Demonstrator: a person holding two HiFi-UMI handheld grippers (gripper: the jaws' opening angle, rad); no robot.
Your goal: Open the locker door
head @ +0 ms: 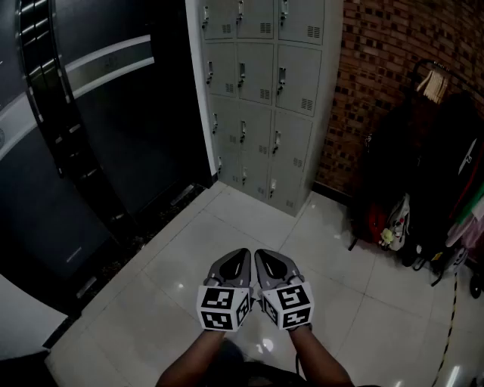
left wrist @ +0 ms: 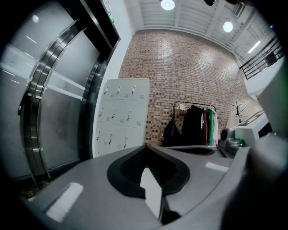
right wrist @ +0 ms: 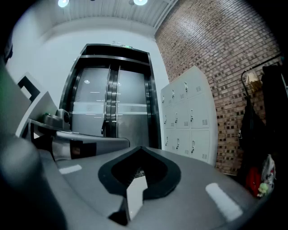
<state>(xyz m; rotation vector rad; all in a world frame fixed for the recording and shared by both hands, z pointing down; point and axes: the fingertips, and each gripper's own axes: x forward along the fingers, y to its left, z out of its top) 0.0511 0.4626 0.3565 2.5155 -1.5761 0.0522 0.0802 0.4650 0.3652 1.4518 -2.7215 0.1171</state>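
Locker doors (head: 257,72): approx 12, 3 cols.

Two grippers (head: 242,255) (head: 262,257), one locker bank (head: 261,98), one clothes rack (head: 439,69).

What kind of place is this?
Probably a locker or entrance area of a workplace. A bank of grey metal lockers stands by a red brick wall, a black rail of hanging clothes and bags is nearby, and there are dark double doors, perhaps a lift.

Brick wall (head: 393,68), glossy white tile floor (head: 227,249), dark glass doors (head: 113,128), clothes rack (head: 439,166), ceiling lights (left wrist: 167,4)
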